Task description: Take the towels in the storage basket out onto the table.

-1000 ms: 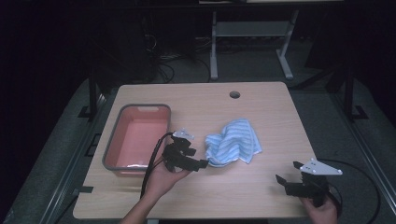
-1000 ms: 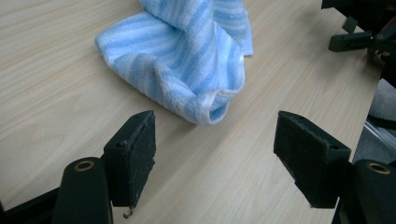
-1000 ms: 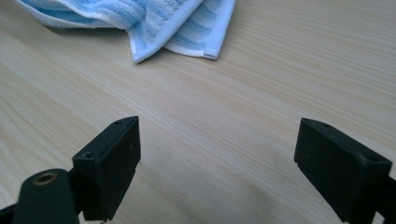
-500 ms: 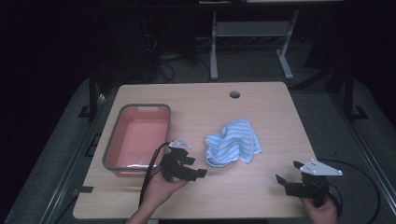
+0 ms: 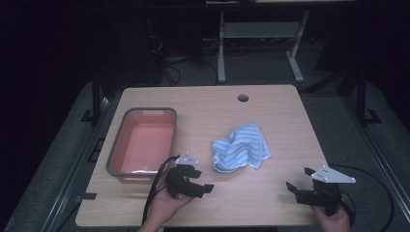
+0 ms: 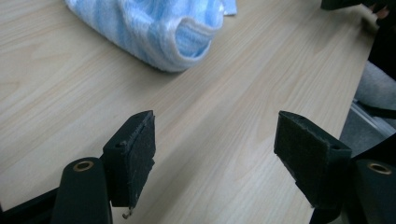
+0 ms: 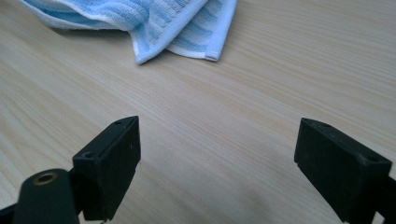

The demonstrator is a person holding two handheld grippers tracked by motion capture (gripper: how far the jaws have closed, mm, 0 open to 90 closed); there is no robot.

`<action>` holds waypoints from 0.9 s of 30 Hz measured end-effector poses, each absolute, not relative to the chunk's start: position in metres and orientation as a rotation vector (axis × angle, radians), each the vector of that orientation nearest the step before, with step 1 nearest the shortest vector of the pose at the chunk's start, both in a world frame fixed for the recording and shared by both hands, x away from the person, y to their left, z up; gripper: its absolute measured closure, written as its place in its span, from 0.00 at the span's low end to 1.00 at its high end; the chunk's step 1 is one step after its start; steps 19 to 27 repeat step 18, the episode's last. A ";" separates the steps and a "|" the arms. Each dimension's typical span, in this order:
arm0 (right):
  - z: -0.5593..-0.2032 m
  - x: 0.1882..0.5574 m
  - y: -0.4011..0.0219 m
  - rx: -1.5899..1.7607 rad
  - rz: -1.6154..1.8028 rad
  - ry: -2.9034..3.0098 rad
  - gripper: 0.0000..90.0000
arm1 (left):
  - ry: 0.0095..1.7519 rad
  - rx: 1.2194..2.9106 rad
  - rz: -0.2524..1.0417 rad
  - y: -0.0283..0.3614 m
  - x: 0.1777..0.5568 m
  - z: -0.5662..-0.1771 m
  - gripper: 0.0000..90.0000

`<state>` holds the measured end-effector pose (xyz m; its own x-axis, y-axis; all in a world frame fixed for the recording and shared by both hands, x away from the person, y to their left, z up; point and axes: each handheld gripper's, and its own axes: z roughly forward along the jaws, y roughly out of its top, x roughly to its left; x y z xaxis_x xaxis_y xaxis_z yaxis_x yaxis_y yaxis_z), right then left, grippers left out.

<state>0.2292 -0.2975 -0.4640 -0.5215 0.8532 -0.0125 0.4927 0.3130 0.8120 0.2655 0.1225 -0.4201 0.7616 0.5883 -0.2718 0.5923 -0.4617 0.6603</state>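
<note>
High view: a light wooden table (image 5: 270, 203) with a round cable hole (image 5: 243, 98) near its far edge occupies the middle of the frame. A crumpled blue-and-white striped cloth (image 5: 241, 148) lies at the centre of the tabletop, right of a pink rectangular plastic tub with a grey rim (image 5: 143, 141) that stands at centre left. At lower centre-left, the left gripper (image 5: 200, 187), held in the person's left hand (image 5: 164, 209), rests low over the wood just below the tub's near corner and near the cloth's lower left edge, without touching it. At lower right, the right gripper (image 5: 297, 183), topped by a grey three-cornered plate, sits near the table's front edge, well apart from the cloth

Left gripper view: the two black jaws stand spread wide with bare wood between them; a rounded fold of the cloth (image 6: 154, 32) lies in the upper left of the frame, beyond the jaw tips

Right gripper view: the jaws are likewise spread wide over bare wood, gripping nothing; the cloth's hemmed corner (image 7: 187, 28) lies at the top of the frame
</note>
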 end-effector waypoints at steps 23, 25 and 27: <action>-0.463 0.218 -0.283 1.123 1.119 2.178 0.16 | 0.787 2.197 0.059 0.120 0.236 -0.430 0.30; -0.463 0.218 -0.283 1.123 1.119 2.178 0.16 | 0.787 2.197 0.059 0.120 0.236 -0.430 0.30; -0.463 0.218 -0.283 1.123 1.119 2.178 0.16 | 0.787 2.197 0.059 0.120 0.236 -0.430 0.30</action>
